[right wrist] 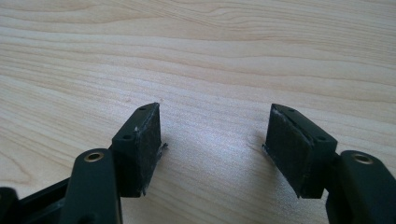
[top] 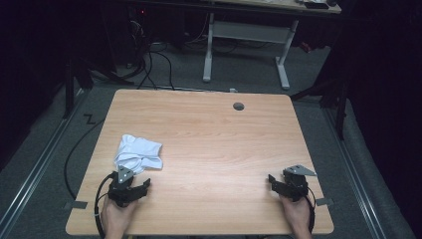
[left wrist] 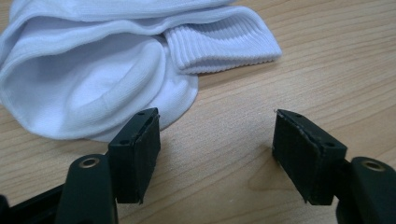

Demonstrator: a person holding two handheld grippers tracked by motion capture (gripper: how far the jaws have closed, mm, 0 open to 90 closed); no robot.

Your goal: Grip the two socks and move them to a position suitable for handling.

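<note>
left gripper [top: 130, 187] sits near the bench's [top: 219, 144] front-left corner, held in the person's left hand [top: 117, 219]. jaws wide apart, nothing between them, just bare wood in the gap. in the left gripper view the left gripper [left wrist: 217, 140] has its left-hand pad right at the edge of the white sock [left wrist: 93, 79]; can't tell if it actually touches the fabric or just overlaps it in view. the other pad is clear of it, over bare bench [left wrist: 327, 60].

right gripper [top: 284, 184] near the front-right corner, in the right hand [top: 297, 216]. jaws also wide apart, holding nothing. right gripper view confirms: right gripper [right wrist: 215, 135] over plain wood [right wrist: 187, 56], no contact visible with any object.

white sock [top: 138, 153] lies crumpled toward the left edge of the bench, roughly halfway between front and back, just beyond the left gripper. ribbed cuff [left wrist: 219, 44] is folded over on the far side of the bundle, as seen from the left gripper. well apart from the right gripper.

count: two grippers, two hands, one bundle of white sock fabric (can't tell if it's one sock or a pair balled up), one bench, one round grey cable hole [top: 239, 106] near the back edge, right of centre. grey three-cornered plate on top of each gripper.
</note>
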